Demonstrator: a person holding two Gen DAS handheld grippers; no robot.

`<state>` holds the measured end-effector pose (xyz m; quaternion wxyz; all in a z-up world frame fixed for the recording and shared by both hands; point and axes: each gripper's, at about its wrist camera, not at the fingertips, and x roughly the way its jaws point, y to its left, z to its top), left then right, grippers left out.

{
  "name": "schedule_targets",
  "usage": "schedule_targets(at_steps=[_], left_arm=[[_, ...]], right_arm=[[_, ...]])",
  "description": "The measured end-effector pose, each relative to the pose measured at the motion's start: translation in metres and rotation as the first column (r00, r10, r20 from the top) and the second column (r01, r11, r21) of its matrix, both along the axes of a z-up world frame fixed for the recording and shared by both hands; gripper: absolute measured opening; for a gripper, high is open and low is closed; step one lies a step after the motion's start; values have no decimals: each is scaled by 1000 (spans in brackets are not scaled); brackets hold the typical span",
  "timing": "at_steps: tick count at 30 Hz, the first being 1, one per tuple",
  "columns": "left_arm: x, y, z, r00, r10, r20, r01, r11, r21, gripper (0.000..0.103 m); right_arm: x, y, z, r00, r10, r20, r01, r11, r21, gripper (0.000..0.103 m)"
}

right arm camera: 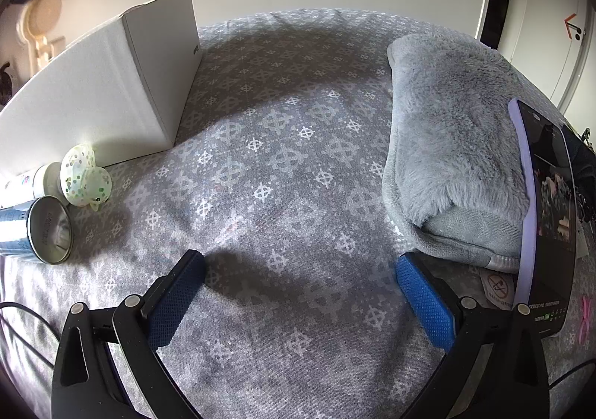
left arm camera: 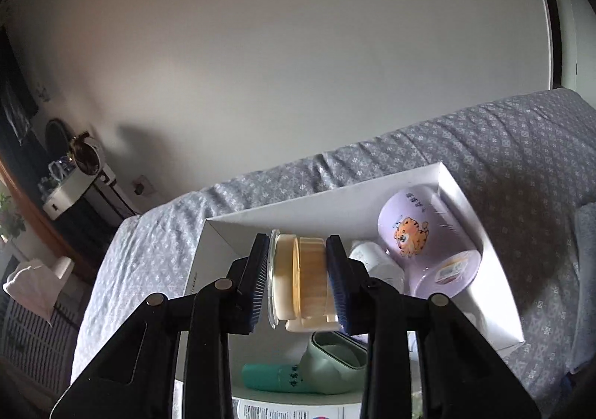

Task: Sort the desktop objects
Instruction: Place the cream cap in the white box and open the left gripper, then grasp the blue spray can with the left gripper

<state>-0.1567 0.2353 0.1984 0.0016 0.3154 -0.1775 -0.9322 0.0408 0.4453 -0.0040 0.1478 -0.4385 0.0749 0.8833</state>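
Note:
My left gripper (left arm camera: 298,277) is shut on a cream and clear round jar (left arm camera: 298,281), held on its side above the open white box (left arm camera: 283,210). Inside the box lie a purple tiger cup (left arm camera: 421,236) and a small white bottle (left arm camera: 372,258). Below the jar are a green holder (left arm camera: 335,359) and a teal tube (left arm camera: 272,378). My right gripper (right arm camera: 300,271) is open and empty over the grey patterned bedspread (right arm camera: 283,165). The white box also shows in the right wrist view (right arm camera: 111,83) at left, with a spotted green duck toy (right arm camera: 83,176), a white tube (right arm camera: 33,182) and a metal can (right arm camera: 48,229) beside it.
A folded grey plush blanket (right arm camera: 447,143) lies at the right, with a phone in a purple case (right arm camera: 544,214) propped against it. A wall rises behind the bed. Shelves and furniture (left arm camera: 74,176) stand at far left.

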Motion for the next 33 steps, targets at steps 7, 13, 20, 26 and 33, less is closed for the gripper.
schedule_targets(at_steps=[7, 13, 20, 26, 33], left_arm=[[8, 6, -11, 998, -32, 59, 31, 999, 18, 30], [28, 22, -15, 992, -111, 63, 109, 994, 31, 86], [79, 26, -14, 995, -83, 56, 78, 993, 85, 86], [138, 21, -28, 998, 12, 55, -21, 988, 151, 87], [182, 12, -76, 971, 194, 141, -219, 958, 184, 87]], right_arm=[[0, 0, 0, 1000, 0, 0, 0, 1000, 0, 103], [0, 0, 0, 1000, 0, 0, 0, 1000, 0, 103], [0, 0, 0, 1000, -1, 0, 1, 1000, 0, 103], [0, 0, 0, 1000, -1, 0, 1, 1000, 0, 103], [0, 0, 0, 1000, -1, 0, 1, 1000, 0, 103]])
